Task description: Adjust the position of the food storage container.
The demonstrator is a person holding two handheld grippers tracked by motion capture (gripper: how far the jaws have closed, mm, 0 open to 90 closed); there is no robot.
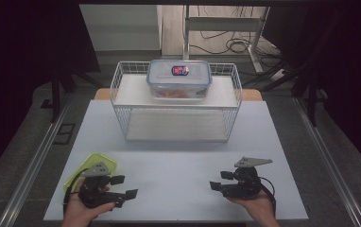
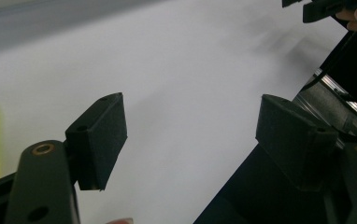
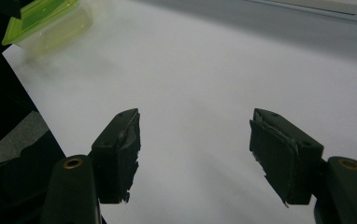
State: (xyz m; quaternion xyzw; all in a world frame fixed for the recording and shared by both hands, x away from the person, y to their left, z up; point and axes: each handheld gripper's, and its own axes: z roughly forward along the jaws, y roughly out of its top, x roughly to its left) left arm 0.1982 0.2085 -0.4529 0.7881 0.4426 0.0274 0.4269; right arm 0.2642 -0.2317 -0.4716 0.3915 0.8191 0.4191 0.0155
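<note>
Down at the near edge of the white desk (image 1: 178,170), the left tool (image 1: 124,186) sits spread wide with nothing in it, just beside a lime-green lidded container (image 1: 91,165). The right tool (image 1: 220,180) is well apart from that one, also spread and empty. Farther back there's a white wire basket rack (image 1: 122,94) with a clear lock-lid food box (image 1: 179,78) on top.

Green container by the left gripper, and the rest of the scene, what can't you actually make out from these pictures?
- Green container: high view, the left gripper covers its near part; whether anything is inside cannot be told.
- Same container: right gripper view, blurred and cut off by the top edge.
- Clear lidded box on the wire rack: high view, orange contents too small to identify; label unreadable.
- Right gripper: left gripper view, cut off by the top edge.
</note>
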